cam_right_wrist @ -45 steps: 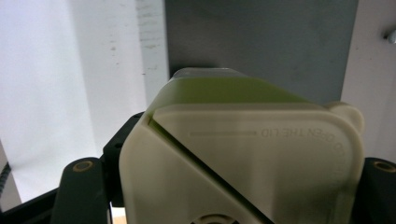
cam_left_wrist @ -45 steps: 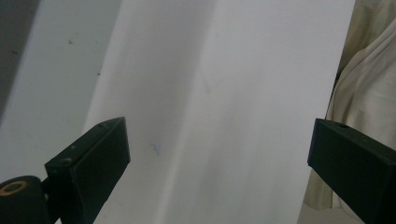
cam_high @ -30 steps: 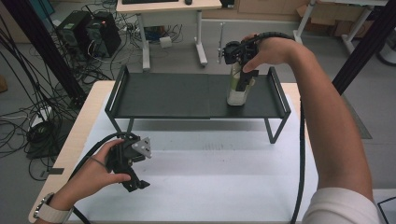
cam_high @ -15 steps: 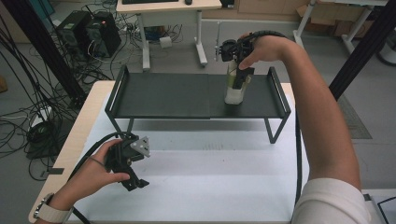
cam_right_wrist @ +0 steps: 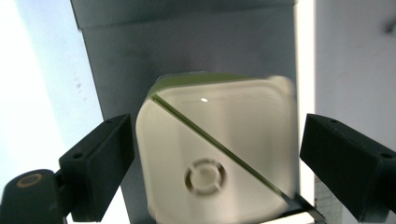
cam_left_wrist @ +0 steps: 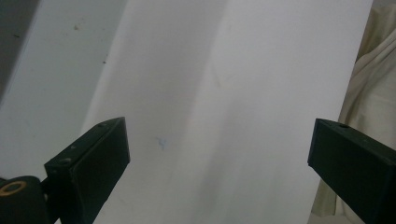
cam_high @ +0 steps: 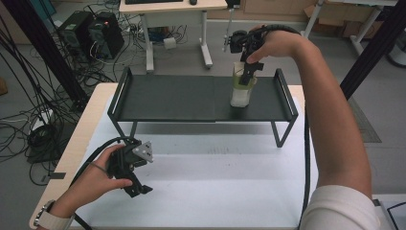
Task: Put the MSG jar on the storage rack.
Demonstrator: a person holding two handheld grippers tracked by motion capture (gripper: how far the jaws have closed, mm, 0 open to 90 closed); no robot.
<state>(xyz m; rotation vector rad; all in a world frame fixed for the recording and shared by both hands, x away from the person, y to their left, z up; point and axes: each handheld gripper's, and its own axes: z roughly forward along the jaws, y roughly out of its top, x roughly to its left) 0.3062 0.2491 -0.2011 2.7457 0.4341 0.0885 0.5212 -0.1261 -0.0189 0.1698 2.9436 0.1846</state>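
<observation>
Placing looks all but done: tall white square-section plastic container with green trim upright on the black metal shelf rack, toward its 3 o'clock end. Right gripper directly above, jaws just opened and standing clear of the container's sides in the right gripper view. Left to do, probably: lifting clear and drawing back. Left gripper idle at 7 o'clock on the white table, jaws wide apart, holding nothing.
</observation>
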